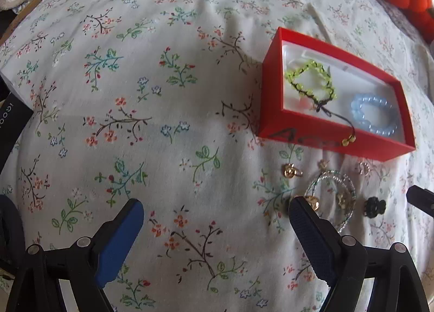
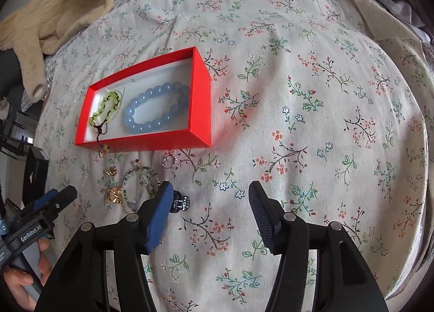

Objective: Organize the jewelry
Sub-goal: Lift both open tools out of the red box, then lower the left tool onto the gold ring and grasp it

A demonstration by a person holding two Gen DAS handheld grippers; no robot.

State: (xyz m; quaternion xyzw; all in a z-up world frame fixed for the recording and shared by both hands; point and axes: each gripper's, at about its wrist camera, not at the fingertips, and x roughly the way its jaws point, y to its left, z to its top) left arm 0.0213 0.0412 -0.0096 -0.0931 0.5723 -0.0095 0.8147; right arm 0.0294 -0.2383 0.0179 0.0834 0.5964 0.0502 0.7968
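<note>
My right tongs (image 2: pixel 210 210) stand about half open with nothing between the pads, only the flowered bedspread (image 2: pixel 312 94) under them. The small black clip (image 2: pixel 180 203) lies just beside my left-hand pad, so it is the nearest loose piece, a short shift to my left. My left tongs (image 1: pixel 217 219) gape wide and empty too; their right pad sits at the rim of the beaded hoop (image 1: pixel 331 198), which has gold charms (image 1: pixel 291 170) around it. A thin ring (image 2: pixel 168 161) lies just past these. Beyond, the red box (image 2: pixel 202 100) runs lengthwise across my view, already holding the green bracelet (image 2: pixel 107 108) and the blue bead bracelet (image 2: pixel 157 111). I judge the clip is my right hand's pick.
</note>
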